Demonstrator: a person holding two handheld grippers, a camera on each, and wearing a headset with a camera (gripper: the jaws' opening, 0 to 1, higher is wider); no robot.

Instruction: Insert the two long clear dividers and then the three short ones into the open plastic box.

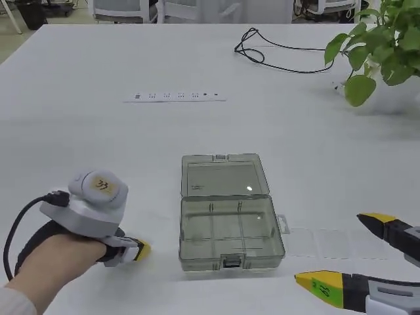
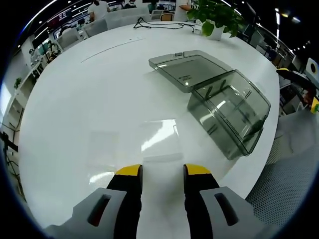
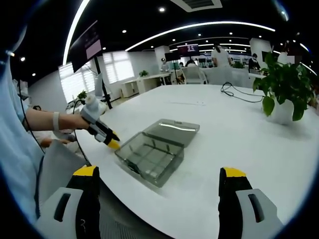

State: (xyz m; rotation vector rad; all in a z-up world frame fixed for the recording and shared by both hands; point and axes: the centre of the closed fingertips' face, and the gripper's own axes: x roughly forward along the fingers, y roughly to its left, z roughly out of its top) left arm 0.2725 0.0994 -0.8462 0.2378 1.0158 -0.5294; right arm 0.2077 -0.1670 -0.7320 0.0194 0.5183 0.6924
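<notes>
Clear plastic dividers are noted lying flat on the white table just beside the open plastic box, judged light, stiff, slippery and best pinched at an edge, with the left gripper narrowly parted, empty, and the right gripper spread wide, empty.

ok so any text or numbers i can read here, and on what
"33", seemingly: round pale sticker atop left gripper
dark print on right gripper yellow tip: blurred
marks on flat white strip: too small
print on smoky clear box lid: too small
</notes>
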